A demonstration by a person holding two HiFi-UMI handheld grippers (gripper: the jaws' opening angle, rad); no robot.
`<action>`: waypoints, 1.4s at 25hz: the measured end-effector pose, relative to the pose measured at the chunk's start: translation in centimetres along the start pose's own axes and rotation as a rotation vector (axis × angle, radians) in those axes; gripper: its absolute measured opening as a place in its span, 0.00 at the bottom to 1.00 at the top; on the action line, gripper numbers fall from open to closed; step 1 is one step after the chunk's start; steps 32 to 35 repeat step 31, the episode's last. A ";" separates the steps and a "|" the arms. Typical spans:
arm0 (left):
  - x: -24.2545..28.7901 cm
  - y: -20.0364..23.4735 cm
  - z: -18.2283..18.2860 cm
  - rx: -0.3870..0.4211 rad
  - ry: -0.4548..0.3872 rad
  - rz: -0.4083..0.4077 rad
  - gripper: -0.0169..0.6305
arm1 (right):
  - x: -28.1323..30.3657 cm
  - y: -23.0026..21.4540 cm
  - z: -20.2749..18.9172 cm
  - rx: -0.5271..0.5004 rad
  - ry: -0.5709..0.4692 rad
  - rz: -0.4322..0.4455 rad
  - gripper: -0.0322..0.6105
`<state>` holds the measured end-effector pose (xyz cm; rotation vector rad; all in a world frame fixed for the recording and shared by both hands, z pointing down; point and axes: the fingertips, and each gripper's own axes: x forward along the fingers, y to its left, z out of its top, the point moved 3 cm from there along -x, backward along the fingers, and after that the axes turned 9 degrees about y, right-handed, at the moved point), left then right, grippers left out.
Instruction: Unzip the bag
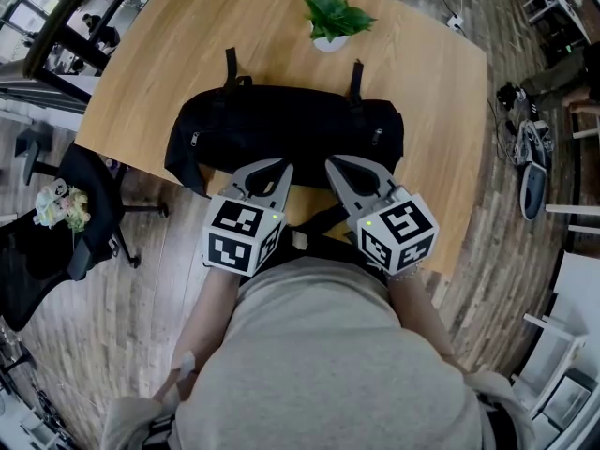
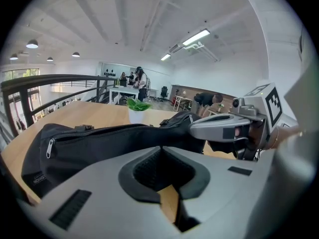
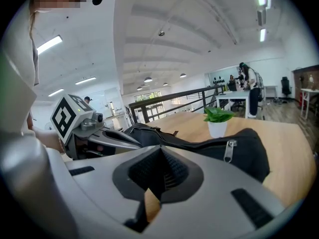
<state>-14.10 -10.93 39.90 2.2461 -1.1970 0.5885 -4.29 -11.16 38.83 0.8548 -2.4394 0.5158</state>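
- The black bag (image 1: 281, 125) lies lengthwise on the desk (image 1: 431, 92), parallel to its near edge and close to it. One long side faces me, which puts the top seam within reach of both tools.
- As far as my views reach, the zip line along the top looks drawn together, and I see no gaping mouth. A zip pull (image 2: 50, 147) hangs at the end nearer the desk's left edge. Another pull (image 3: 229, 151) hangs at the end nearer the right edge.
- My left gripper (image 1: 267, 169) sits at the near edge, just in front of the bag's near side. Its jaws are pressed together at the tips with nothing between them, and only bare desk shows through the gap behind the pads.
- My right gripper (image 1: 352, 169) is just beside it at the same edge, and it too is closed on nothing.
- I hold both side by side, tilted slightly down at the bag's middle. To me that reads as a resting, centred stance from which either pull is about equally far.
- A small potted plant (image 1: 333, 17) stands at the far edge behind the bag, well clear of the zip's path.
- Judging by the closed seam, unzipping would need one tool on a pull while the other steadies the soft fabric, which could otherwise drag along.
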 end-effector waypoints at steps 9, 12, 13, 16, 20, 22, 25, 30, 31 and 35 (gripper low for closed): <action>-0.4 0.2 0.1 -0.003 -0.009 -0.007 0.07 | 0.1 0.7 0.0 -0.033 0.014 0.009 0.06; -0.4 0.2 0.1 -0.005 -0.007 -0.011 0.07 | 0.2 0.7 0.0 -0.031 0.018 0.012 0.06; -0.4 0.2 0.1 -0.004 -0.007 -0.013 0.07 | 0.3 0.7 -0.1 -0.030 0.020 0.015 0.06; -0.4 0.4 0.0 -0.005 -0.006 -0.013 0.07 | 0.3 0.8 -0.2 -0.028 0.024 0.023 0.06; -0.5 0.6 -0.3 -0.009 -0.001 -0.012 0.07 | 0.4 1.0 -0.5 -0.029 0.035 0.018 0.06; -0.5 0.5 -0.4 -0.008 0.000 -0.017 0.07 | 0.4 1.1 -0.5 -0.028 0.036 0.018 0.06; -0.6 0.3 -0.4 -0.004 -0.005 -0.034 0.07 | 0.7 1.3 -0.5 -0.031 0.043 0.014 0.06; -0.7 0.1 -0.4 -0.001 -0.011 -0.052 0.07 | 1.1 2.0 -0.6 -0.037 0.060 0.014 0.06; -0.7 0.1 -0.4 -0.001 -0.011 -0.054 0.07 | 1.2 2.1 -0.7 -0.039 0.062 0.015 0.06; -0.7 0.1 -0.4 -0.001 -0.011 -0.054 0.07 | 1.2 2.1 -0.7 -0.039 0.062 0.015 0.06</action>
